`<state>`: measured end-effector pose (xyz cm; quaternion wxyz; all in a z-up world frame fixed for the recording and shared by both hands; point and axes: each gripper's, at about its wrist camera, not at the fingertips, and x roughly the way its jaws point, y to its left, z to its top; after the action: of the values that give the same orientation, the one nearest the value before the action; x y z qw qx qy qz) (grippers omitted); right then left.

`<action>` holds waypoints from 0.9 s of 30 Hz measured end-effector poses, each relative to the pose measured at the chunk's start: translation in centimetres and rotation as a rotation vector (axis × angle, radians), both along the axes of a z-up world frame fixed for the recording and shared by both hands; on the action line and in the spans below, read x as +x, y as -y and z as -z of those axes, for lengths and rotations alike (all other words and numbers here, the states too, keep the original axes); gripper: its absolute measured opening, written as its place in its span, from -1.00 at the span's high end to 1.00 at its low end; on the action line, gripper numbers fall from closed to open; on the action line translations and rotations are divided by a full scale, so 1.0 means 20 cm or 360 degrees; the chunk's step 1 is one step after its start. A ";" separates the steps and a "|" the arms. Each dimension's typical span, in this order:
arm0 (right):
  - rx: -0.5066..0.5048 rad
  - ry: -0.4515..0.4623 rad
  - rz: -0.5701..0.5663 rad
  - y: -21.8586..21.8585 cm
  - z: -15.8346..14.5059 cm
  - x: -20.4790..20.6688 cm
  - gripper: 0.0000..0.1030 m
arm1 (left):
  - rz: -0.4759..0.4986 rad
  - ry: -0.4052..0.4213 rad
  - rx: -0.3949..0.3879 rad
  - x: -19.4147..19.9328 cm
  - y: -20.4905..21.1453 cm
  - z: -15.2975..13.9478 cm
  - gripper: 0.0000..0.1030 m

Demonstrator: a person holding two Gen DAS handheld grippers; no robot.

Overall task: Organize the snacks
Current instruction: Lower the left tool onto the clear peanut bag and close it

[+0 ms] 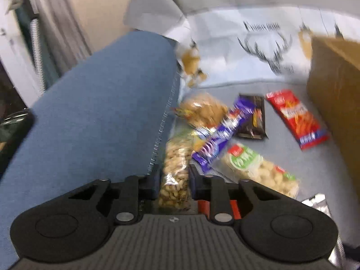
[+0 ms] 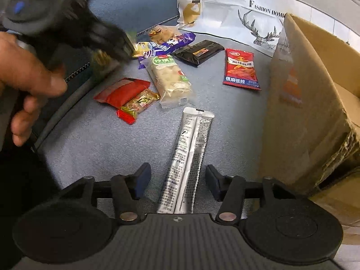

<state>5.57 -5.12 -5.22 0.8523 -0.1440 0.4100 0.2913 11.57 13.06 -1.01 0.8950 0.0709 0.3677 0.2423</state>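
Snacks, loose on grey-blue cushion beside cardboard box (image 2: 315, 94), presumably their destination. Left gripper (image 1: 174, 180): fingers clamped on clear nut packet (image 1: 174, 171) at cushion's edge, apparently for lifting. Right gripper (image 2: 177, 180): fingers stood apart, straddling silver sachet (image 2: 186, 157) without touching, seemingly lined up to grasp. Red packet (image 2: 240, 69) lay nearest box

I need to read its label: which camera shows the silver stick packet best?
The right wrist view: the silver stick packet lies sharp and whole between the open fingers. The left wrist view catches only its corner at the edge.
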 end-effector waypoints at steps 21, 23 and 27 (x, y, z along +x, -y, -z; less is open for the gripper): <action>0.0068 -0.0021 0.0045 0.04 -0.01 0.00 0.38 | 0.0327 -0.0149 -0.0928 -0.15 -0.04 -0.07 0.06; 0.0070 -0.0024 0.0050 0.04 -0.01 0.01 0.34 | 0.0248 -0.0159 -0.0816 -0.15 -0.01 -0.08 -0.17; 0.0083 -0.0039 0.0071 0.03 -0.01 0.02 0.27 | 0.0291 -0.0146 -0.0724 -0.16 0.01 -0.10 -0.60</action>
<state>6.04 -5.79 -5.07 0.8570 -0.1089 0.4156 0.2847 8.36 12.83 0.96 0.8885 -0.0885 0.4451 0.0677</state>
